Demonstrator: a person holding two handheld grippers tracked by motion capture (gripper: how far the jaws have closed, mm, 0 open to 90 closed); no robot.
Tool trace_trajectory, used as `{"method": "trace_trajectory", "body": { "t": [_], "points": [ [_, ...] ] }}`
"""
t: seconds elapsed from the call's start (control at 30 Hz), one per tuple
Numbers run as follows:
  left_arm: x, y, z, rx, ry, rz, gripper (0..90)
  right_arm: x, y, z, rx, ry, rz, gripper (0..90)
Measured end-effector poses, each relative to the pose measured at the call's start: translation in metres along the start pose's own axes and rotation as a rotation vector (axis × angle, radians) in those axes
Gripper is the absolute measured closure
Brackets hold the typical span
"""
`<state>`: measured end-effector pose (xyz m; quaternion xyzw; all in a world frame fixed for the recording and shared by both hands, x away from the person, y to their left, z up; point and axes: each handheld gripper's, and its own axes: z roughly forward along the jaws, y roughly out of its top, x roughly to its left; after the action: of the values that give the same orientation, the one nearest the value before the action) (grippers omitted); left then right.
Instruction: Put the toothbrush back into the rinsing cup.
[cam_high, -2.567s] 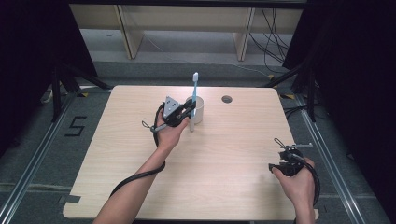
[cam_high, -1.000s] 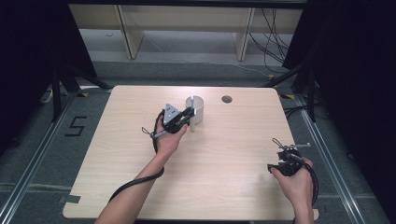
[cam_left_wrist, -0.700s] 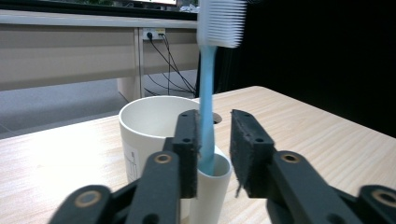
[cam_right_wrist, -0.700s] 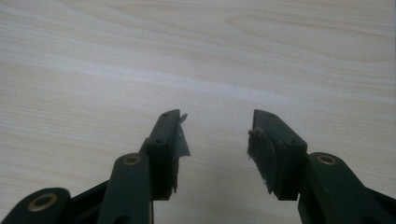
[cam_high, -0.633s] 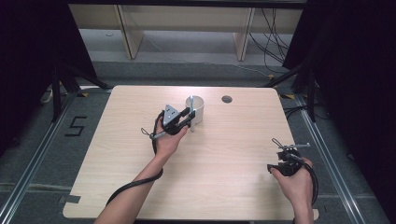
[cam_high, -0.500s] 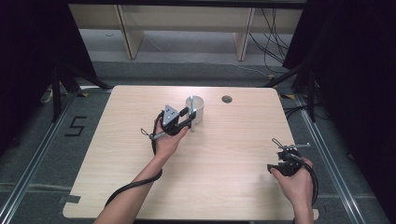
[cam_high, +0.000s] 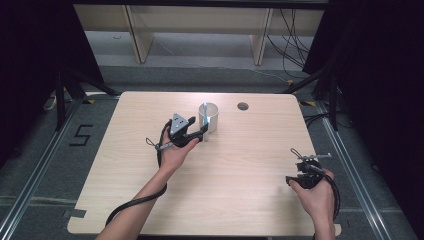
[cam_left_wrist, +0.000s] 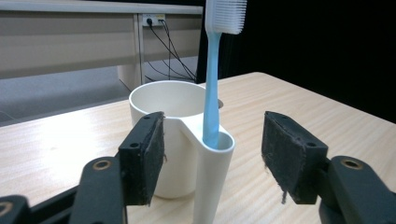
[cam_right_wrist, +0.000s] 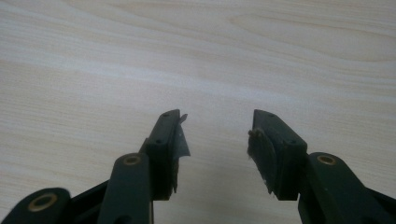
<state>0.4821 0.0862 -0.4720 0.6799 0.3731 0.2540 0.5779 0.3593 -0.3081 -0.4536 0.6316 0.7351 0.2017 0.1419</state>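
Fingers (cam_left_wrist: 144, 154) parted, light blue toothbrush (cam_left_wrist: 212, 84) upright in white cup (cam_left_wrist: 182, 140)

We see a light wooden counter (cam_high: 130, 165) with a white cup (cam_high: 210, 117) standing on it, near a round hole (cam_high: 243, 106).

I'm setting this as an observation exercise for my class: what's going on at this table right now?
A person works at a wooden table with a claw in each hand. The left claw has just been opening; its pads stand apart on either side of a white cup, pressing on nothing. A blue toothbrush stands upright in the cup's side holder, bristles up. The right claw is open over bare tabletop near the right edge.
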Motion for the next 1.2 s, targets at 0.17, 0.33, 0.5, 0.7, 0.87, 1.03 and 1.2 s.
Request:
{"method": "trace_trajectory", "body": {
  "t": [0.17, 0.33, 0.5, 0.7, 0.87, 1.03, 1.2],
  "points": [
    [0.002, 0.0, -0.005, 0.022, -0.001, 0.01, 36.7, 0.0, 0.0, 0.0, 0.001, 0.004, -0.008, 53.8],
    [0.004, -0.001, -0.011, 0.039, 0.0, 0.014, 36.2, 0.0, 0.0, 0.001, 0.002, -0.001, -0.007, 53.8],
    [0.006, 0.0, -0.018, 0.05, -0.002, 0.021, 35.9, 0.0, 0.0, 0.002, 0.003, 0.007, -0.014, 53.8],
    [0.008, 0.003, -0.028, 0.053, -0.017, 0.017, 36.3, 0.0, 0.0, 0.002, 0.004, 0.006, -0.015, 53.8],
    [0.01, 0.003, -0.037, 0.051, -0.023, 0.018, 37.0, 0.0, 0.0, 0.002, 0.004, 0.005, -0.015, 53.8],
    [0.012, 0.003, -0.044, 0.066, -0.016, 0.03, 36.7, 0.001, 0.0, 0.003, -0.006, 0.001, -0.011, 53.7],
    [0.014, 0.003, -0.052, 0.074, -0.017, 0.039, 36.4, 0.001, 0.0, 0.002, -0.001, -0.009, -0.004, 53.7]
  ]
}}
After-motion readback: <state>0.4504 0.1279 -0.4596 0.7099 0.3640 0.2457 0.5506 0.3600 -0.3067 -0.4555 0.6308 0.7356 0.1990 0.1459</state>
